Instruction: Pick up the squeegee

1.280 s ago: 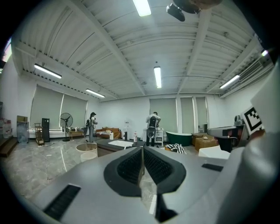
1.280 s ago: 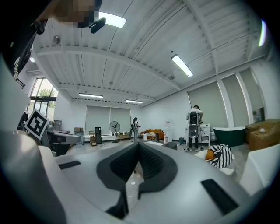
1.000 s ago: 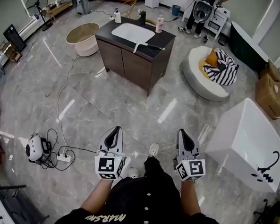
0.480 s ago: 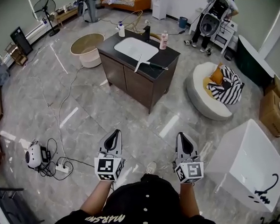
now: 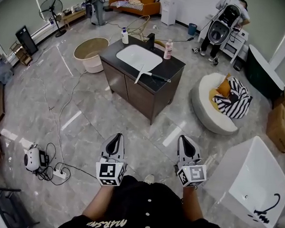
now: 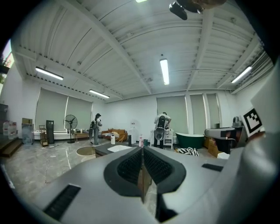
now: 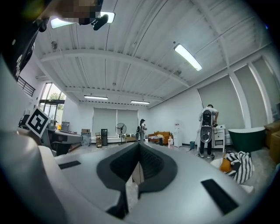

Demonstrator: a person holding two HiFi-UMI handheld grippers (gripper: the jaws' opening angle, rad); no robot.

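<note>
The squeegee (image 5: 146, 74), a white blade with a black handle, lies on the dark vanity top (image 5: 176, 69) at the sink's right edge, far ahead in the head view. My left gripper (image 5: 115, 139) and right gripper (image 5: 185, 140) are held side by side over the marble floor, well short of the vanity, both pointing toward it. Each is shut with nothing between its jaws. In the left gripper view the left gripper (image 6: 141, 151) has its dark pads pressed together, and the vanity (image 6: 114, 148) shows small beyond them. The right gripper view shows the right gripper (image 7: 139, 146) closed the same way.
A white sink (image 5: 138, 57), two bottles (image 5: 124, 36) and a faucet are on the vanity. A round tub (image 5: 91, 52) stands to its left and a pouf with a striped cloth (image 5: 220, 108) to its right. A white bathtub (image 5: 251, 183) is near right. Cables and a power strip (image 5: 57, 171) lie left.
The vanity and everything around it have slid lower and nearer in the head view as the person walks toward it. Both grippers keep their shut pose in front of the body.
</note>
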